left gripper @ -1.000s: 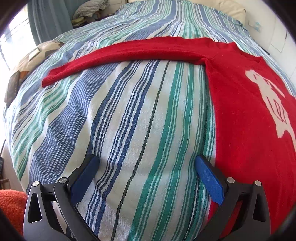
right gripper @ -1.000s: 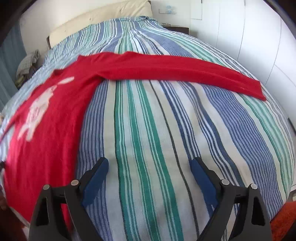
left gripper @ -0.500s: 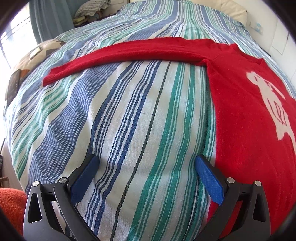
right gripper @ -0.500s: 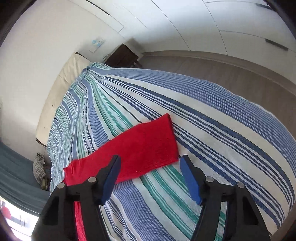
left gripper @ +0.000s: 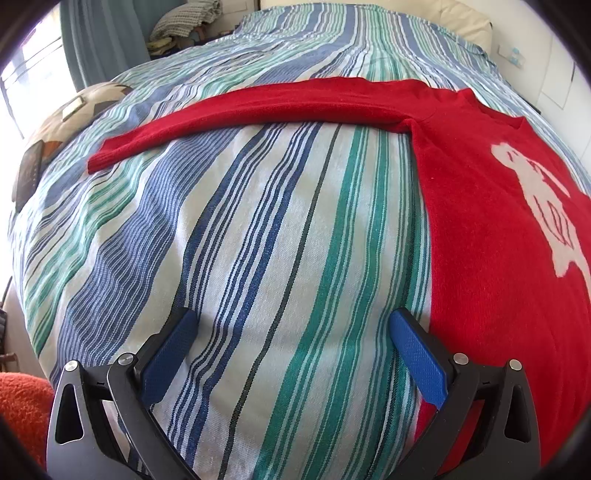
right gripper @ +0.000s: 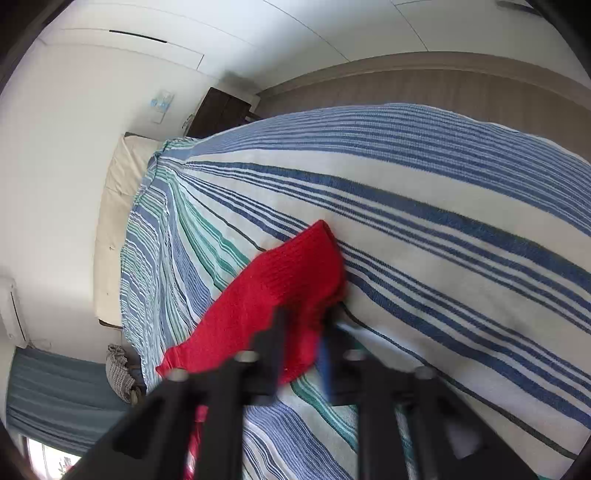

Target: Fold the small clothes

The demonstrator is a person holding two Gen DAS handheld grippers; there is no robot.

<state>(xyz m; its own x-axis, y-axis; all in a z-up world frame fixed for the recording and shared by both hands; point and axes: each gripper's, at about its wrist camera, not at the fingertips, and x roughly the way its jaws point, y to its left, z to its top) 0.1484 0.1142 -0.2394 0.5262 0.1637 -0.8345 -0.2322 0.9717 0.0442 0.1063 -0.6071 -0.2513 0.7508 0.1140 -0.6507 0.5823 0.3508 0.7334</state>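
Note:
A red sweater [left gripper: 498,229] with a white animal print lies flat on the striped bedspread [left gripper: 277,240]. Its one sleeve [left gripper: 258,110] stretches out to the left. My left gripper [left gripper: 291,343] is open and empty, low over the bedspread, its right finger next to the sweater's side edge. In the right wrist view my right gripper [right gripper: 303,328] is shut on the cuff end of the sweater's other sleeve [right gripper: 288,280], which bunches up between the fingers. The frame is blurred with motion.
A patterned cushion [left gripper: 66,122] and a dark tablet [left gripper: 29,173] lie at the bed's left edge. Folded clothes [left gripper: 184,22] sit beyond the bed. An orange rug [left gripper: 22,410] is at lower left. A dark nightstand [right gripper: 221,110] and white wardrobe doors stand by the bed.
My right gripper swung over to the far sleeve's cuff, came down on it and closed on it. My left gripper stayed nearly still.

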